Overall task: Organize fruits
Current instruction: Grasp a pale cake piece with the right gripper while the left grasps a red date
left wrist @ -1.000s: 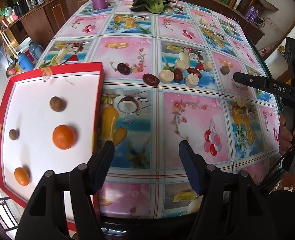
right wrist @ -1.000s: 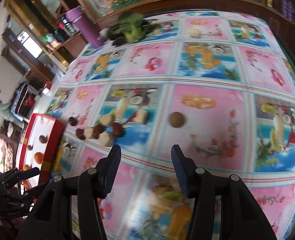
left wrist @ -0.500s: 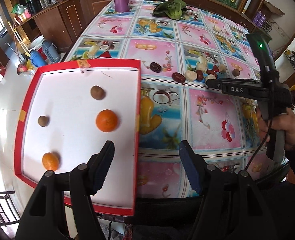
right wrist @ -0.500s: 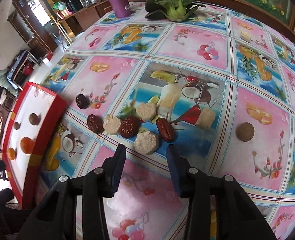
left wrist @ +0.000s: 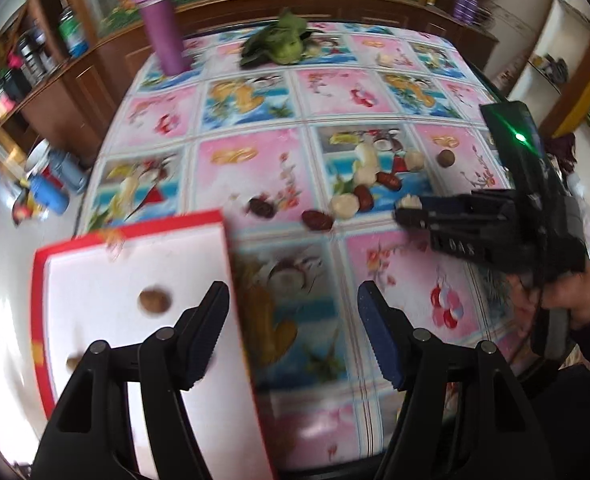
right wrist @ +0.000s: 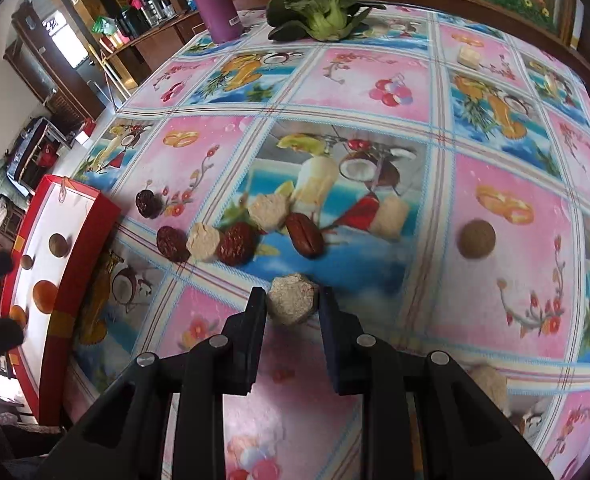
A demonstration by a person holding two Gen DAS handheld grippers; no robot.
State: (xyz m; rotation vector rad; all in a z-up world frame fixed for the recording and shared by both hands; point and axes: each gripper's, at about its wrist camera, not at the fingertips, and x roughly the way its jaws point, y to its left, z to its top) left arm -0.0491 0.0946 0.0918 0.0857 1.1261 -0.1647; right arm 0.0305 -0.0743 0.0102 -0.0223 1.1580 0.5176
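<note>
We are in a lived-in home dining room: the bench point(right wrist: 495, 312) wears a glossy oilcloth printed with pink and blue fruit-and-drink squares, and a purple flask point(right wrist: 215, 0) and a loose head of leafy greens point(right wrist: 319, 8) sit at its far edge, toward the top of the frame. Along the upper left we see dark wooden sideboards point(left wrist: 67, 92) crowded with jars and tins, with blue jugs point(left wrist: 51, 196) on the tiled floor at the left edge.
</note>
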